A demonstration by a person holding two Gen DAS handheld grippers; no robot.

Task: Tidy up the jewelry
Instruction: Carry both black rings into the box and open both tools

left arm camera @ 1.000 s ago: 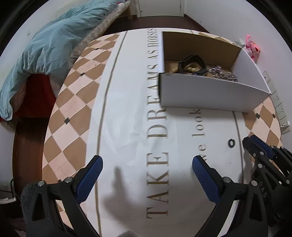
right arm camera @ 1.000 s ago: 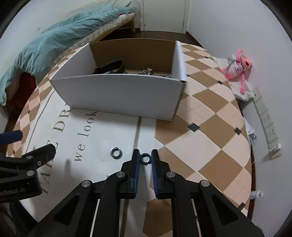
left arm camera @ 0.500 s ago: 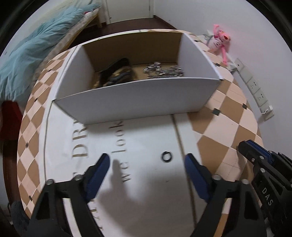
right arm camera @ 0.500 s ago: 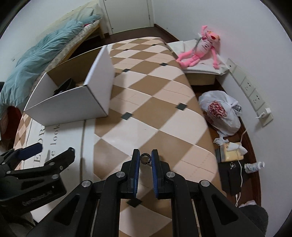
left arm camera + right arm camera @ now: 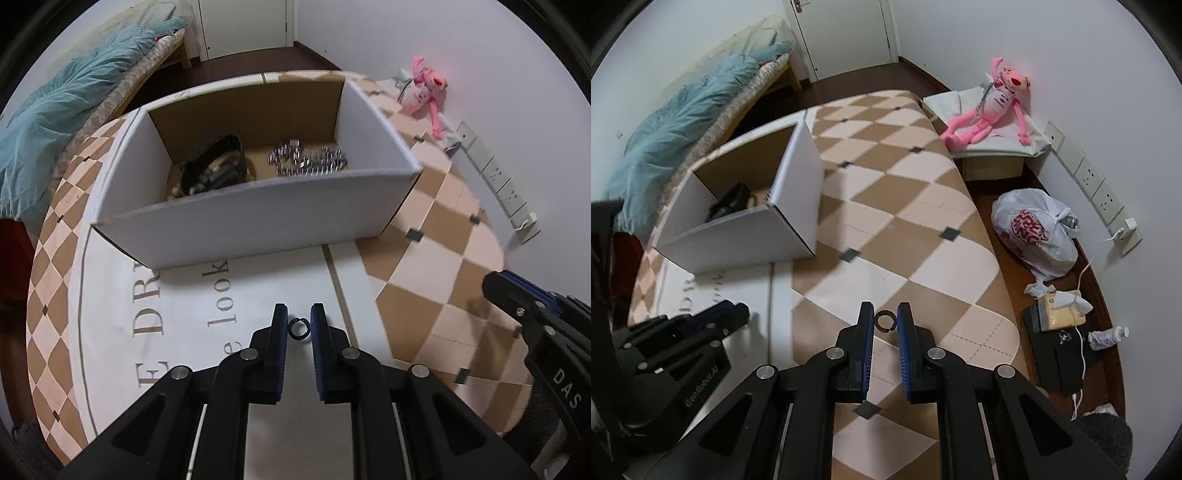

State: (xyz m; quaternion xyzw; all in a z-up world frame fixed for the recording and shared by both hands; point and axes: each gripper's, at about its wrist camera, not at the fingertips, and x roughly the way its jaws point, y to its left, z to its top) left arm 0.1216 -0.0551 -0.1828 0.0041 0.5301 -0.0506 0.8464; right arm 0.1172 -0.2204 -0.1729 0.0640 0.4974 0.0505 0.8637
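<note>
On the white lettered mat lies a small black ring, in front of the white cardboard box. My left gripper points steeply down at it. Its jaws are closing, with the ring between the blue pads and touching them. Inside the box lie black bracelets and a heap of silver rings. My right gripper is shut on another small dark ring, held above the checkered mat to the right of the box. Each gripper shows at the edge of the other's view, the right one and the left one.
A bed with a teal blanket lies far left. A pink plush toy sits on a low cushion at the wall. On the floor to the right are a tied plastic bag, a black box and a cable. Wall sockets line the right wall.
My left gripper swung right until the black ring lay between its fingers, and its wide jaws came together on it. My right gripper carried its ring up and to the right, away from the box.
</note>
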